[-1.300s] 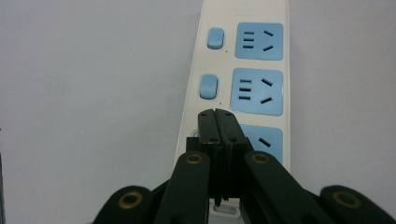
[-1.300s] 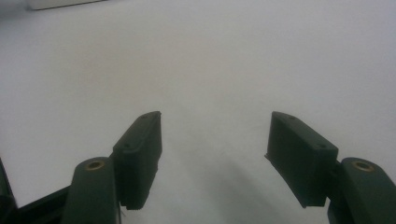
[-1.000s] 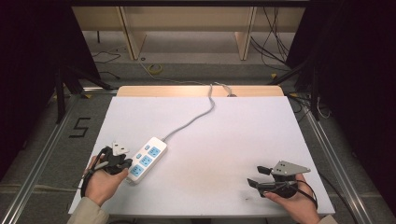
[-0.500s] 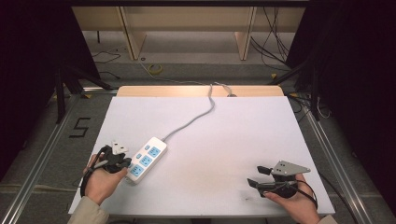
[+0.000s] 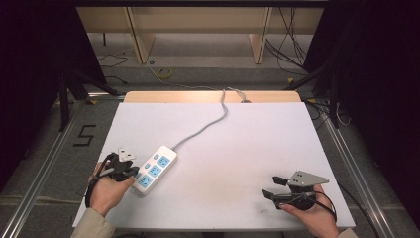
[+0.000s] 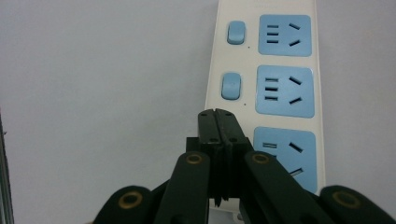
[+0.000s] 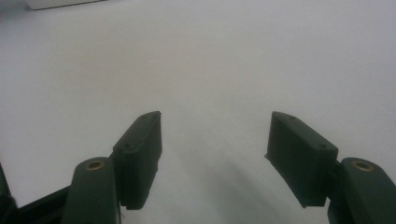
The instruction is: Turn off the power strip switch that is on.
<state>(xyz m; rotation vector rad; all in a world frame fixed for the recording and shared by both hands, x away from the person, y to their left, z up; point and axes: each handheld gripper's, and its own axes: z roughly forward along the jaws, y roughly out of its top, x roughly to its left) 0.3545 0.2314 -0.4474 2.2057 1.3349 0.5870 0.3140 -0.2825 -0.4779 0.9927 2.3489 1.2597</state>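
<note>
Left gripper (image 6: 217, 114) is pinched fully closed, empty, tips over the white power strip with blue sockets (image 6: 275, 88) at lower left of the white surface (image 5: 237, 148). Right gripper (image 7: 215, 135) gapes wide, empty, lower right. The high view adds the strip's grey cable (image 5: 208, 124).

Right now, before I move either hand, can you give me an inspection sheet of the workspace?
Surface: white rectangular tabletop, faint smudges near its front edge.
Job's things: white power strip with blue sockets and switches lying flat at front left, nothing plugged in.
Clutter: nothing seen.
Grippers: left hand-held gripper jaws closed together, tips at the strip's near switch side; I cannot tell whether they touch it. Right hand-held gripper jaws apart, nothing between them, over bare table at front right.
Cables: strip's grey cord runs to the far edge.
Surroundings: wooden frame legs, loose floor cables, a floor mark "5".
</note>
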